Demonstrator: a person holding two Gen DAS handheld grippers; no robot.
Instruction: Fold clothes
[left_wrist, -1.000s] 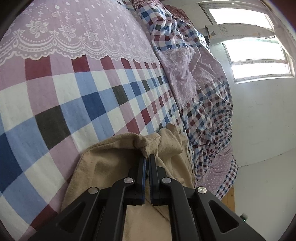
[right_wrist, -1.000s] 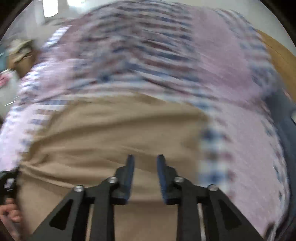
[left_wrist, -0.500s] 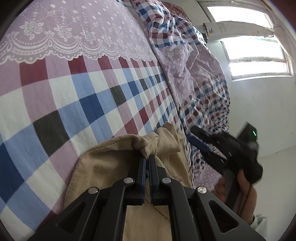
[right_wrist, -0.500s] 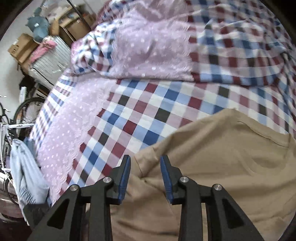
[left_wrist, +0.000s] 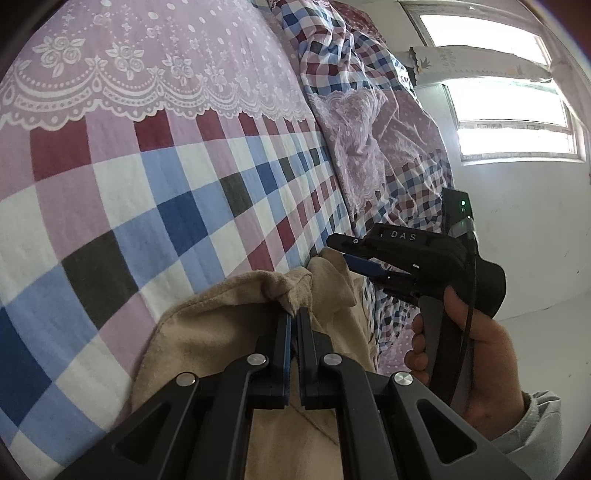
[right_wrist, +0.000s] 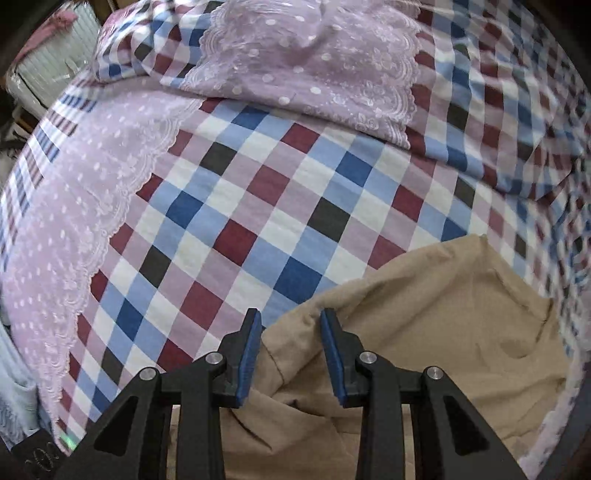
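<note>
The soft beige cotton garment lies on the bed with the checked red, blue and white cover, and it spreads just below and around both claws. The left claw is closed tight, with a small bunched tip of the beige cloth pinched between its blue pads. Just to the right of this claw and a little above it, the right claw comes near another raised corner of the same garment, and a hand in a grey sleeve holds its handle. In its own view the right claw is open wide and holds nothing; the hemmed edge of the cloth passes between its two fingers but they are not yet pressing it. I think the danger is here: if the right claw closes too high, it may take only one layer or miss the edge, and then the fold will be crooked. Also the left claw has very little cloth, so a strong pull could let it slip out. The claw could also catch the bed cover under the garment.
</note>
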